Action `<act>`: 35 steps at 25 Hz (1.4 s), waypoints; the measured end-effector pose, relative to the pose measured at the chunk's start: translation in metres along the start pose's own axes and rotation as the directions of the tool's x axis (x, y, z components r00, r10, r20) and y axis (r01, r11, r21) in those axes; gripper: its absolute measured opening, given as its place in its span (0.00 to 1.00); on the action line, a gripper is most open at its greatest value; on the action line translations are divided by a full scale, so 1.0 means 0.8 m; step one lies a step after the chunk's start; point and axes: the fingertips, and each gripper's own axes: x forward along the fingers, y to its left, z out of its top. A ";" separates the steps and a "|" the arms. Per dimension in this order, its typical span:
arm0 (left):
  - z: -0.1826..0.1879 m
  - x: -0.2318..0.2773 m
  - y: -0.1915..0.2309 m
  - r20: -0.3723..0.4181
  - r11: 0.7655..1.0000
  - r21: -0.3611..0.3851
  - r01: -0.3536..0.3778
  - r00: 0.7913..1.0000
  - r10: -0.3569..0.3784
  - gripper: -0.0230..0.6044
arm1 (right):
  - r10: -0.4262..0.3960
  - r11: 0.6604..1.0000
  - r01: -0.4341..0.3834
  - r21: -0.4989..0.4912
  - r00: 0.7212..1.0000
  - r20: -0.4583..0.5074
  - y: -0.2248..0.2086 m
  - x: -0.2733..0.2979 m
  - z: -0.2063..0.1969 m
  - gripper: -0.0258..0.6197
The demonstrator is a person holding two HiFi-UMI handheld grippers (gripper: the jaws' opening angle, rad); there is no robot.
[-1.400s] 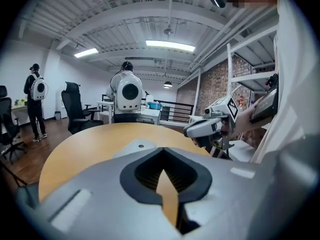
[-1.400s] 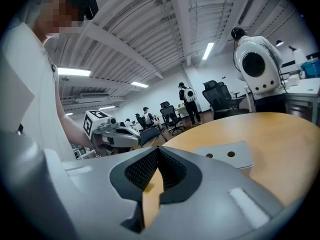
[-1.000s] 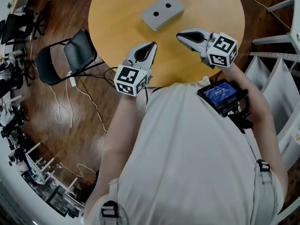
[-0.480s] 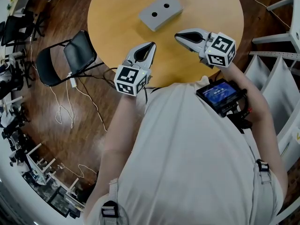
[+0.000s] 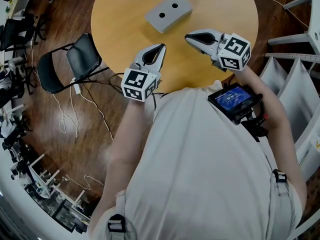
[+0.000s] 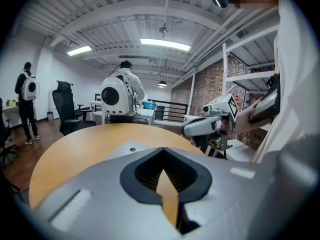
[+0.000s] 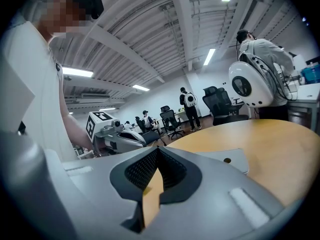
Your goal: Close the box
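Note:
The grey box [image 5: 168, 12] lies flat on the round wooden table [image 5: 120, 19], its top showing two dark holes. My left gripper [image 5: 161, 47] hovers over the table's near edge, shut and empty, short of the box. My right gripper [image 5: 188, 36] is beside it to the right, also shut and empty. In the left gripper view the jaws [image 6: 162, 151] meet at the tip, with a corner of the box [image 6: 131, 148] beyond them and the right gripper [image 6: 202, 127] off to the side. The right gripper view shows closed jaws [image 7: 156, 151], the box [image 7: 227, 159] and the left gripper [image 7: 122, 138].
A black folding chair [image 5: 82, 59] stands left of the table, with cables on the wooden floor around it. White shelving [image 5: 300, 14] is at the right. A small screen [image 5: 235, 101] is strapped to the right forearm. People with white backpacks [image 6: 117, 96] stand behind the table.
Both grippers and the box have kept their places. The backpack-wearing people in the background have shifted, and the head view has drifted slightly.

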 end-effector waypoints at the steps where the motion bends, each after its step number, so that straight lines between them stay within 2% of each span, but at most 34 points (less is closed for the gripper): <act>1: -0.001 0.000 -0.001 0.000 1.000 0.000 0.000 1.000 0.000 0.04 | -0.001 1.000 0.001 -0.001 1.000 0.001 0.000 0.000 0.000 0.04; 15: 0.000 -0.002 0.001 0.000 1.000 -0.002 0.001 1.000 -0.001 0.04 | -0.006 1.000 0.006 -0.018 1.000 0.005 -0.001 0.001 0.007 0.04; 23: -0.001 0.000 -0.002 0.003 1.000 -0.003 0.010 1.000 -0.010 0.04 | -0.021 0.996 0.021 -0.081 1.000 0.000 0.000 -0.001 0.014 0.04; 35: 0.003 0.001 0.000 0.004 1.000 -0.001 0.010 1.000 -0.010 0.04 | -0.021 0.997 0.021 -0.072 1.000 -0.001 -0.001 -0.001 0.012 0.04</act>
